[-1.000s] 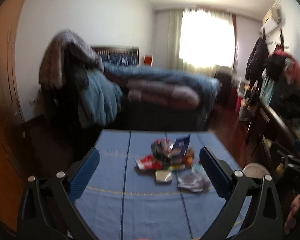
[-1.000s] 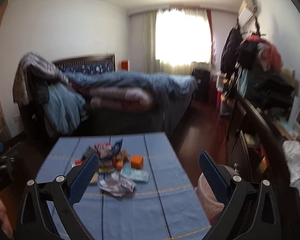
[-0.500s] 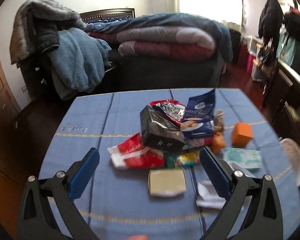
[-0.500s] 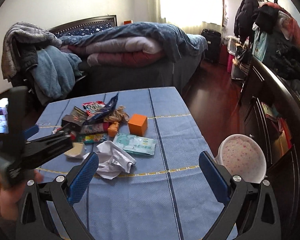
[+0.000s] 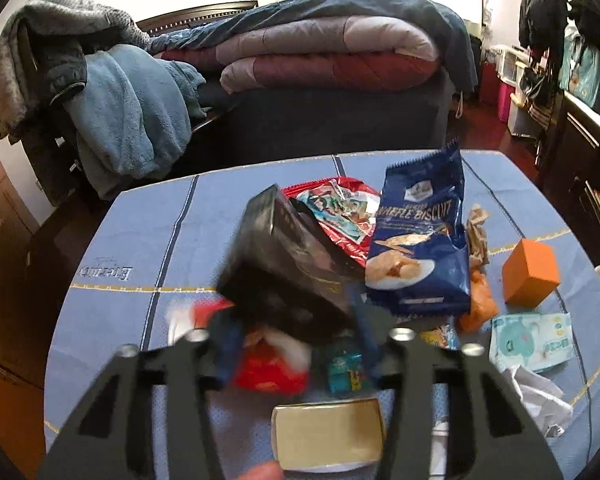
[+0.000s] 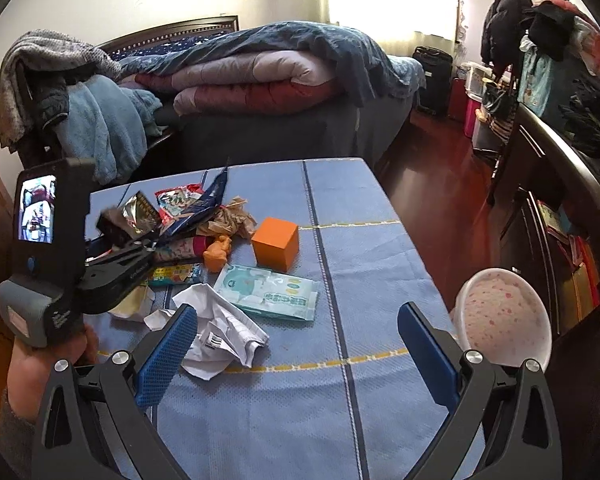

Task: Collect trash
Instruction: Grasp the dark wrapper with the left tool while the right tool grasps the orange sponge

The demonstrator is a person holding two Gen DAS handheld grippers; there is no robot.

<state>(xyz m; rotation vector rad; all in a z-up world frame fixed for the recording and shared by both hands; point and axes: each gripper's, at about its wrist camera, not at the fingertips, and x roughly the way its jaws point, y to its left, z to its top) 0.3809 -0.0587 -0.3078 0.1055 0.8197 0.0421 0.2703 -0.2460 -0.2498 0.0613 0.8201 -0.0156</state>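
A pile of trash lies on the blue tablecloth [image 6: 360, 248]. My left gripper [image 5: 296, 332] is shut on a black foil bag [image 5: 288, 264] and holds it tilted above the pile; it also shows in the right wrist view [image 6: 124, 220]. Under it lie a red wrapper [image 5: 268, 372] and a small teal packet [image 5: 342, 372]. A blue biscuit bag [image 5: 420, 236], a red snack bag [image 5: 336, 208] and crumpled white paper [image 6: 216, 332] lie around. My right gripper [image 6: 296, 356] is open and empty, above the cloth just right of the white paper.
An orange cube [image 6: 276, 244], a tissue pack [image 6: 268, 292] and a flat tan tin [image 5: 328, 436] lie on the table. A white bin with a pink-dotted liner [image 6: 504, 320] stands beside the table's right edge. A bed [image 6: 260, 80] stands behind, a dark dresser [image 6: 560, 208] at right.
My left gripper moved forward into the pile, closed on the black foil bag and lifted it. My right gripper moved slightly closer to the table and stayed open.
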